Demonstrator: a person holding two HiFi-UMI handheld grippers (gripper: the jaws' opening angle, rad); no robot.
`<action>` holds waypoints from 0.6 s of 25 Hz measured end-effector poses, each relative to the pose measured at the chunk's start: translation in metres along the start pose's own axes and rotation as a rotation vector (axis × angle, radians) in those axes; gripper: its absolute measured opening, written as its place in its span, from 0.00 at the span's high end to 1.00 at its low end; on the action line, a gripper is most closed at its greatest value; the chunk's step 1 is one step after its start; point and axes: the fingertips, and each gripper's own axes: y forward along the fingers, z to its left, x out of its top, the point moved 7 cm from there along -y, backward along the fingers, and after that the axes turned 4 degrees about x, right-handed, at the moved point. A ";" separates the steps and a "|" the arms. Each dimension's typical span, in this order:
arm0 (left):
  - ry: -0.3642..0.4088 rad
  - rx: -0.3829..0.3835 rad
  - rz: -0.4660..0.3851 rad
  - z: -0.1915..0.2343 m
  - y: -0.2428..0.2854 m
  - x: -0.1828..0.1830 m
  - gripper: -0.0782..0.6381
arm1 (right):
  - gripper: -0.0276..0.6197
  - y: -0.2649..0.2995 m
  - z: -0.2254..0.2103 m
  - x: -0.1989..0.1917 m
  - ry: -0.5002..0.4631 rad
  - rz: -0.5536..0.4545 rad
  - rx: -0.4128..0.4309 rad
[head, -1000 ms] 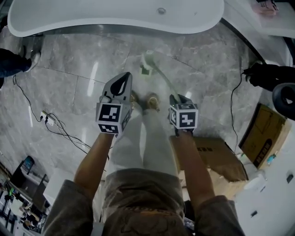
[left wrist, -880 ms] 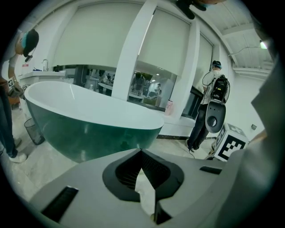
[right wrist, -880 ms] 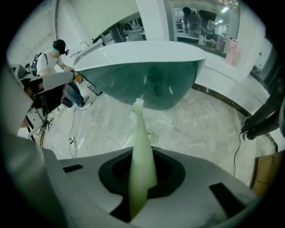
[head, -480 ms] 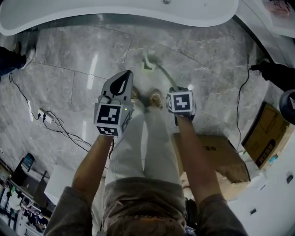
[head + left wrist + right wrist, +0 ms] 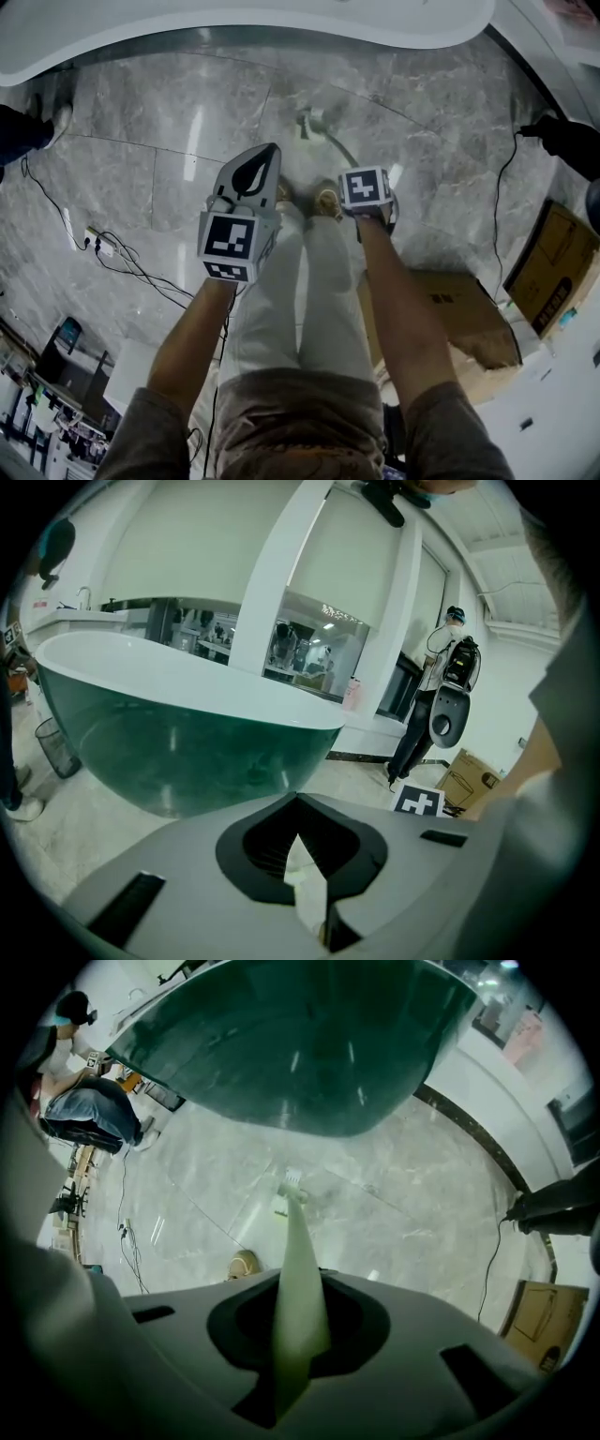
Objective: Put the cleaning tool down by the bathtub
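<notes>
Bright, even indoor light fills every view. In the head view, overhead light mirrors as pale streaks on the glossy marble floor (image 5: 141,187), and the shadows there are soft and faint. The bathtub (image 5: 309,1044) carries thin vertical glints on its dark green side. Both gripper views bend hard toward the edges and fade into a black round border. Close to the lens, the cleaning tool (image 5: 300,1279) is blurred, while the floor beyond it looks sharper.

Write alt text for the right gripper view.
The right gripper is shut on the pale handle of a cleaning tool, whose small head points down at the grey marble floor. The dark green bathtub fills the top of the picture, and a shoe shows beside the handle.
</notes>
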 end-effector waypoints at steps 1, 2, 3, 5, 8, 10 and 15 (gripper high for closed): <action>0.002 -0.006 0.002 0.000 0.000 -0.001 0.89 | 0.90 0.004 0.001 0.002 0.004 0.008 -0.003; 0.004 -0.013 0.006 0.000 0.000 -0.002 0.89 | 0.90 0.006 0.001 0.003 0.008 0.026 -0.012; 0.006 -0.021 0.010 0.000 -0.001 -0.004 0.89 | 0.90 0.008 0.001 0.003 0.011 0.051 -0.026; 0.011 -0.039 0.020 0.000 -0.001 -0.007 0.89 | 0.90 0.011 0.002 0.005 0.011 0.095 -0.050; 0.018 -0.061 0.035 0.000 -0.002 -0.012 0.89 | 0.90 0.016 0.008 0.011 -0.010 0.111 -0.063; 0.017 -0.067 0.041 0.002 -0.002 -0.014 0.89 | 0.90 0.021 0.012 0.014 -0.015 0.117 -0.069; 0.012 -0.068 0.044 0.013 0.000 -0.014 0.89 | 0.90 0.032 0.019 0.014 -0.019 0.146 -0.093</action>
